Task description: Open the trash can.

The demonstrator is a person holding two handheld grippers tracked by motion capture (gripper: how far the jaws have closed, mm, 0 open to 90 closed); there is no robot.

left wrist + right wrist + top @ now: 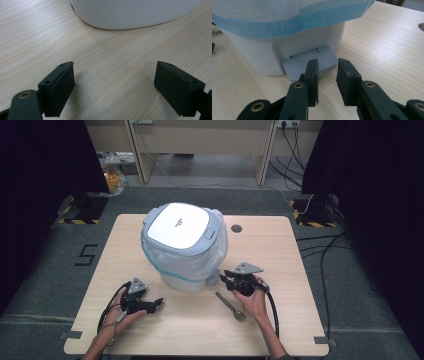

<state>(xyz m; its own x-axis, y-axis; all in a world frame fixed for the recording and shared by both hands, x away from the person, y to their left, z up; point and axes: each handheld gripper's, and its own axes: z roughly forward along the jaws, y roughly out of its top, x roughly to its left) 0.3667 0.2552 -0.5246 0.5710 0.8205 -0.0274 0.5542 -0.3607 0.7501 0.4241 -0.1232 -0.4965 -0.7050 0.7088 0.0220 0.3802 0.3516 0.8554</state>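
A white pedal bin (182, 245) with its lid (177, 224) down stands mid-table, lined with a clear bag (287, 15) that has a blue band. Its grey ribbed pedal (312, 63) sticks out at the base. My right gripper (328, 62) hovers just in front of and above that pedal, jaws drawn close together with nothing between them. In the high view the right gripper (225, 279) sits at the bin's lower right. My left gripper (159, 302) rests low at the front left, jaws wide open and empty (115, 67), pointing at the bin's base (130, 12).
A metal spoon (230, 306) lies on the wooden table (280, 270) just in front of my right hand. A round cable hole (236, 228) is at the back right. Cables trail on the floor (325, 250) to the right.
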